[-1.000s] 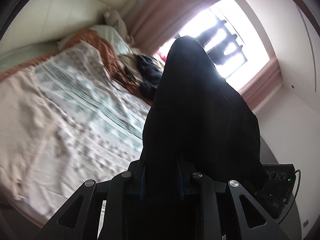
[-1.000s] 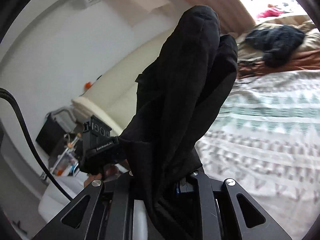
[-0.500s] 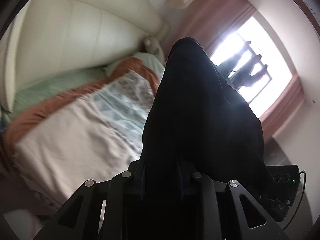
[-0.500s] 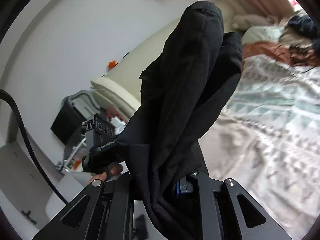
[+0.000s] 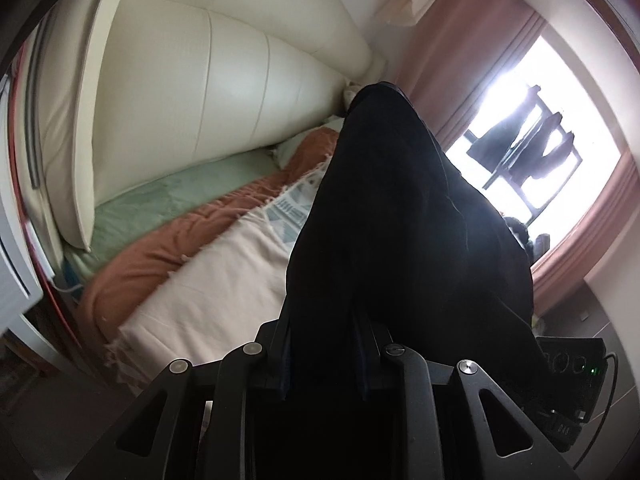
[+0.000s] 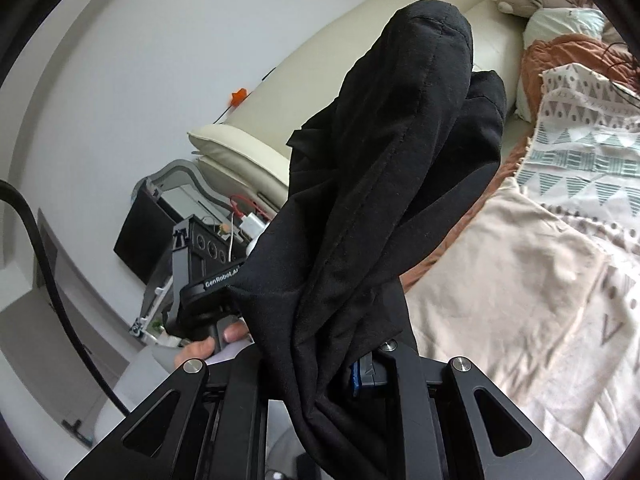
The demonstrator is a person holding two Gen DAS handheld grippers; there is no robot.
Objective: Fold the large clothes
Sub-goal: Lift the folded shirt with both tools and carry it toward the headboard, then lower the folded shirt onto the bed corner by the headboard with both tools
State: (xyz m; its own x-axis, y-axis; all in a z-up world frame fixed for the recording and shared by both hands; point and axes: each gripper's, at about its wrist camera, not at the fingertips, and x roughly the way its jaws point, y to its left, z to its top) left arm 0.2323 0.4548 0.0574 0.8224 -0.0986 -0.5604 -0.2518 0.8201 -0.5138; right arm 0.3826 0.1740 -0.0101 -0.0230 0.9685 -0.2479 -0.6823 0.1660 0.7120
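Both grippers are up in the air over the bed (image 5: pixel 224 280), and each one has a bite of the same black garment (image 5: pixel 400 232). The left gripper (image 5: pixel 324 356) is clamped on the cloth: the fabric runs down between its two fingers (image 5: pixel 282 352) and rises ahead of the camera in a tall dark peak that blocks most of the window (image 5: pixel 532 120) and the pink curtain (image 5: pixel 460 52).

Over to the right wrist view, the right gripper (image 6: pixel 320 364) is clamped too, with the black garment (image 6: pixel 392 184) bunched in thick folds between its fingers (image 6: pixel 362 368) and draped over them, a seam showing along the top fold. The left gripper (image 6: pixel 208 280) shows here from the side, just beyond the cloth, with the person's hand (image 6: pixel 208 344) wrapped around its handle.

Below lies the cream patterned blanket (image 6: pixel 532 280) with an orange cover (image 6: pixel 560 52) under it, a cream headboard (image 5: pixel 224 80) behind, and a pillow (image 6: pixel 560 24) near the head end.
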